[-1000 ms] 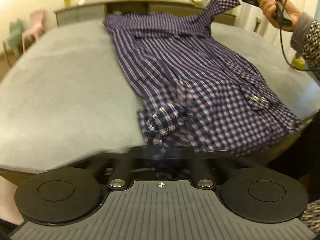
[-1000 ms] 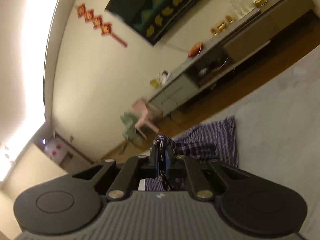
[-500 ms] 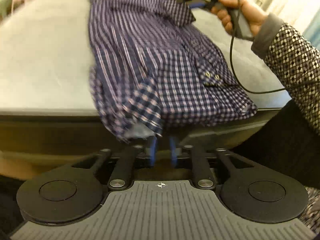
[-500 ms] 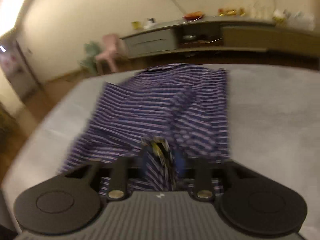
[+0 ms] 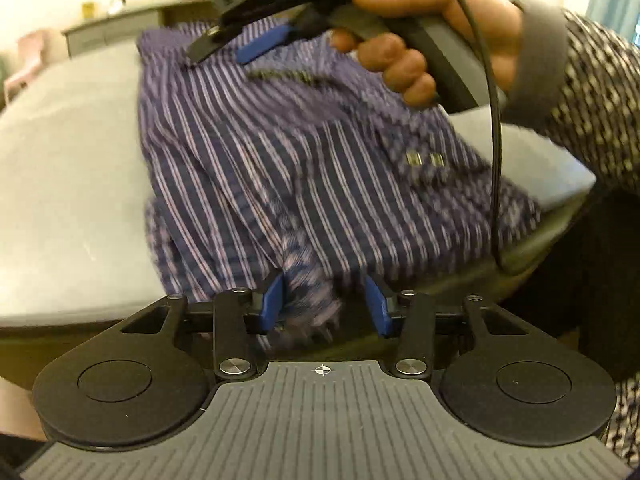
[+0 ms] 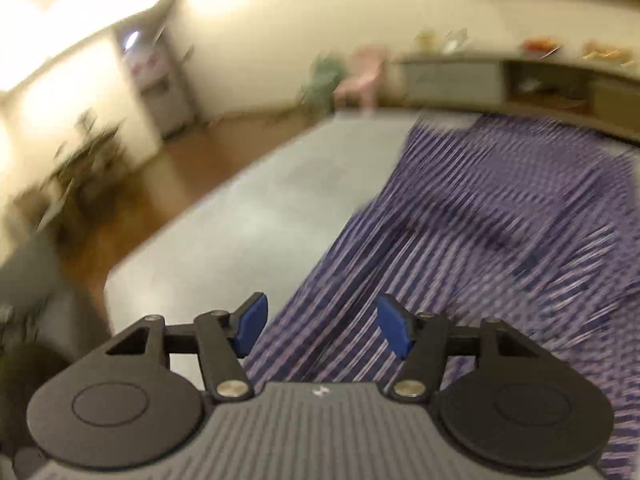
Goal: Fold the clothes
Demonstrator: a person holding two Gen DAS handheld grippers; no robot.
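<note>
The left gripper (image 5: pixel 326 306) is opening, shirt (image 5: pixel 312 184) cloth loose between its pads. The right gripper (image 6: pixel 322 328) is closing, parted above the shirt, gripping nothing.

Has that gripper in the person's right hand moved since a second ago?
Yes. In the left wrist view the right gripper came from the far end of the shirt, by the sideboard, toward the camera, and is now open.

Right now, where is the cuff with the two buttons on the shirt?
In the left wrist view, the buttoned cuff lies on the right side of the striped shirt, just below the hand and near the table edge.
</note>
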